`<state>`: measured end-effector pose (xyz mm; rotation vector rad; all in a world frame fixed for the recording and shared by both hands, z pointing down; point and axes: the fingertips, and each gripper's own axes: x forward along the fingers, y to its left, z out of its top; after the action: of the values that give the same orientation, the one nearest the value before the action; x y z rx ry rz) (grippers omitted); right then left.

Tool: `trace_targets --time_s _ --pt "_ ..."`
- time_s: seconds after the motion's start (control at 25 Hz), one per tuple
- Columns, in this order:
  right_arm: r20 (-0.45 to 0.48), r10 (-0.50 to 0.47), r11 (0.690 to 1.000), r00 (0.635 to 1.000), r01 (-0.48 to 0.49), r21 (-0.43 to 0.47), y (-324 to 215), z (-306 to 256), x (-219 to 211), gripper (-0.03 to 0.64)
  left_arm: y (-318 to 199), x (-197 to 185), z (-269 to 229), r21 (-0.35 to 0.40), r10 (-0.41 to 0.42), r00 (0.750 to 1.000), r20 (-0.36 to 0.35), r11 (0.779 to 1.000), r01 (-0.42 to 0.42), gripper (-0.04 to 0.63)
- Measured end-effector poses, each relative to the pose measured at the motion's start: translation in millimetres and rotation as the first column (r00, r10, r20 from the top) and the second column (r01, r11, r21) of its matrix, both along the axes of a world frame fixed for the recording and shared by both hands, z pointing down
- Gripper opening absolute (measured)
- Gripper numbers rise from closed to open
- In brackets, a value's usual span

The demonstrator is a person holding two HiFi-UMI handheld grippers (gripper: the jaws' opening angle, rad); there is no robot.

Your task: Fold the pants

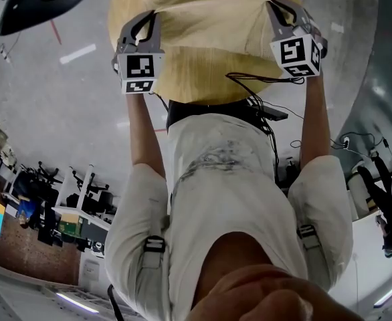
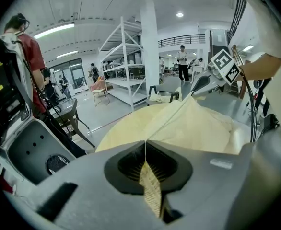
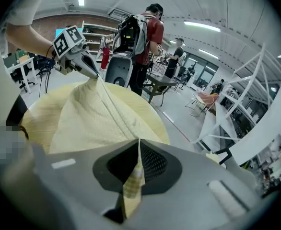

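Pale yellow pants [image 1: 209, 19] lie on a round wooden table [image 1: 203, 85] at the top of the head view. My left gripper [image 1: 148, 17] is shut on one edge of the cloth, and my right gripper [image 1: 274, 7] is shut on the other. In the left gripper view a strip of the pants [image 2: 193, 123] is pinched between the closed jaws of the left gripper [image 2: 145, 146], with the right gripper [image 2: 211, 79] across from it. In the right gripper view the right gripper [image 3: 139, 145] clamps a fold of the pants [image 3: 92, 114], which stretch up to the left gripper [image 3: 85, 63].
Black cables [image 1: 253, 80] hang at the table's near edge by my torso. A person in a red shirt with a backpack [image 3: 145, 37] stands beyond the table beside a black case [image 2: 35, 152]. White shelving [image 2: 126, 61], chairs and other people stand further off.
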<state>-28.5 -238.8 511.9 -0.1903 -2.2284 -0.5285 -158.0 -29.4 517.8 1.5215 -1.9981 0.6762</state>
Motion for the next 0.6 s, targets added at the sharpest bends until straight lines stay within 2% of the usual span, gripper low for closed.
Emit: trace_targets --time_s 0.6 --pt "0.009 -0.051 0.998 0.999 0.051 0.036 -27.7 37.8 -62.6 0.018 -12.3 -41.4 37.4 -0.015 -0.071 0.997 0.003 0.997 0.071 0.015"
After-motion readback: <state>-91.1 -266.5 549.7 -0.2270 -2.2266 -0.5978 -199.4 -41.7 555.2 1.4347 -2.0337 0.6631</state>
